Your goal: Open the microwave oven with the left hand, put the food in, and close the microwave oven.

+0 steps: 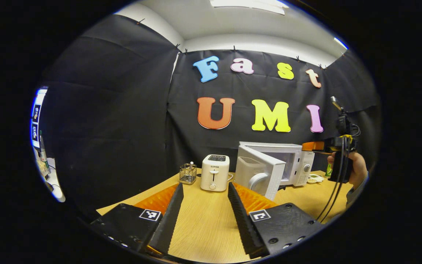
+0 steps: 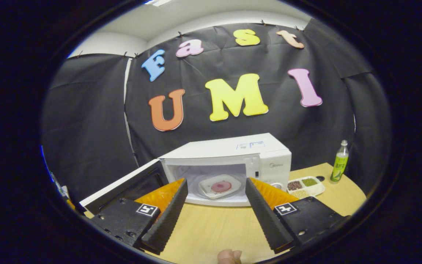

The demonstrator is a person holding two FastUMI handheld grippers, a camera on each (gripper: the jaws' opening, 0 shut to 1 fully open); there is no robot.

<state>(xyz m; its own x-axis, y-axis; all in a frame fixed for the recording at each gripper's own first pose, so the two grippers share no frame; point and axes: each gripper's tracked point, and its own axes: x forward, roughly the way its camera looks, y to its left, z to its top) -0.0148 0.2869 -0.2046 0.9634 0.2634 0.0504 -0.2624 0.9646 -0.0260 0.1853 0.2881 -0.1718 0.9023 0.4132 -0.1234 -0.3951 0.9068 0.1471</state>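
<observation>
Both tools gape (empty).

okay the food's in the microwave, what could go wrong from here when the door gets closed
1. The door stands wide open and the left gripper is well back from it; a swing from there might knock the toaster beside it.
2. The right gripper, open, faces the plate inside the microwave, so the closing door might hit it.

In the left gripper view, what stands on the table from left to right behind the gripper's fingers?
Wire utensil holder → white toaster → microwave oven with its door swung open → compartment tray → the right gripper held in a hand.
</observation>
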